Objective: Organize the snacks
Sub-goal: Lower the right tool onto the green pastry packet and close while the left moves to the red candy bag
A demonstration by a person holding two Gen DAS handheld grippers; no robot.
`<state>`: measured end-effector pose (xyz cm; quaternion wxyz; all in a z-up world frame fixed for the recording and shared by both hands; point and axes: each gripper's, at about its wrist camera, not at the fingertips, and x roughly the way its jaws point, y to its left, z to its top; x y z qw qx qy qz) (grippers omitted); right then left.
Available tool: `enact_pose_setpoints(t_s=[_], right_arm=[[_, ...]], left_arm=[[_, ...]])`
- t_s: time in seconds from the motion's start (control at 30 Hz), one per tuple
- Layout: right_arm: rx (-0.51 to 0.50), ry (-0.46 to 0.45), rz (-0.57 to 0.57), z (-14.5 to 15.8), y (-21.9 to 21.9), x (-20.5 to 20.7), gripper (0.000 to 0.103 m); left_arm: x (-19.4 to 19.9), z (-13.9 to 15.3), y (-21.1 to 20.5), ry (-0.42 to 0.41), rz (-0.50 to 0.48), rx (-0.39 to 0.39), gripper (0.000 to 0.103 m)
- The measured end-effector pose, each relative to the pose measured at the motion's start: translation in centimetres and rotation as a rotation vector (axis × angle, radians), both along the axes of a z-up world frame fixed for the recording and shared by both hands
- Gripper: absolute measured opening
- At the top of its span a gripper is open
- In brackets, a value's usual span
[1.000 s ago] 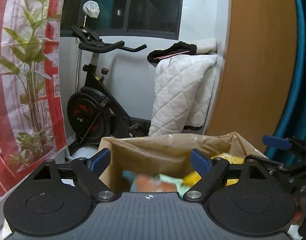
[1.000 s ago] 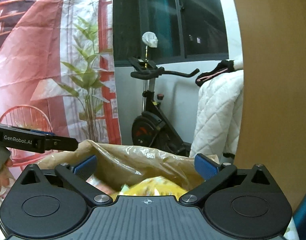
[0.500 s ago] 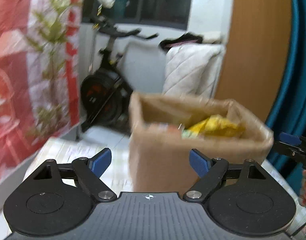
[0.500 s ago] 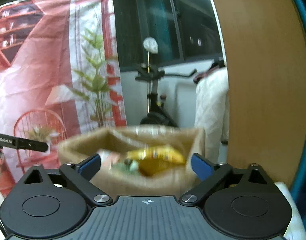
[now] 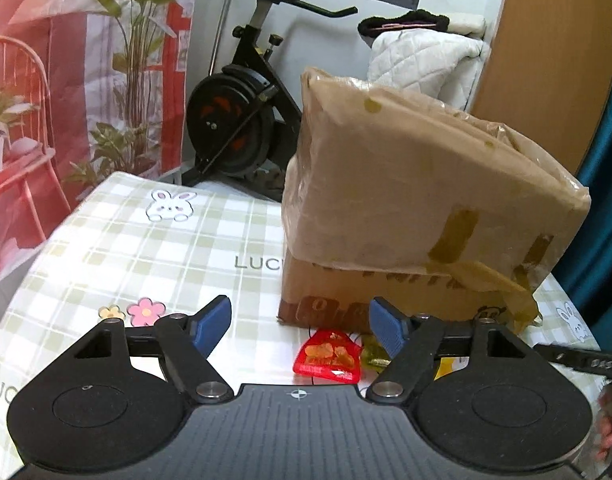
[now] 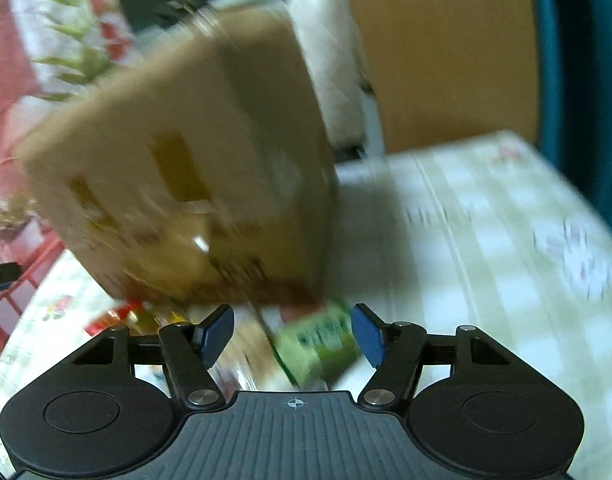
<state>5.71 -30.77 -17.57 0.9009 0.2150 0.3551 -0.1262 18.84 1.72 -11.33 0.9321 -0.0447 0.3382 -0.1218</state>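
My right gripper (image 6: pixel 292 334), jaws just closing but still clear, brackets a green snack packet (image 6: pixel 319 344) on the checked table (image 5: pixel 146 248) below the brown cardboard box (image 5: pixel 417 200). Next: clamp it. Left gripper (image 5: pixel 300 324) hangs empty, unclenched, over a red packet (image 5: pixel 329 356).

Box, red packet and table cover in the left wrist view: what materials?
Box: brown corrugated cardboard by the look, matte, with glossy tape strips and what seems a clear film over the top. Red packet: thin plastic or foil, going by its shiny glare. Table cover: probably wipeable vinyl or oilcloth, a smooth printed check with a slight sheen.
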Motion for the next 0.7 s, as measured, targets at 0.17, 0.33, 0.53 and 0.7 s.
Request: enact_pose_setpoints(t_s=[0.17, 0.33, 0.53, 0.7], right_arm=[[0.134, 0.053, -0.081, -2.5, -1.0, 0.5, 0.062], [0.168, 0.075, -0.121, -3.8, -2.1, 2.0, 0.063], [0.110, 0.072, -0.139, -4.0, -1.9, 3.1, 0.062], [0.066, 0.076, -0.166, -4.0, -2.0, 4.0, 0.058]], left_arm=[[0.0, -0.7, 0.1, 0.024, -0.005, 0.003, 0.078], [-0.3, -1.1, 0.0, 0.038, -0.003, 0.006, 0.078], [-0.3, -1.7, 0.2, 0.056, 0.002, 0.011, 0.077], [-0.3, -1.9, 0.1, 0.059, 0.004, 0.010, 0.077]])
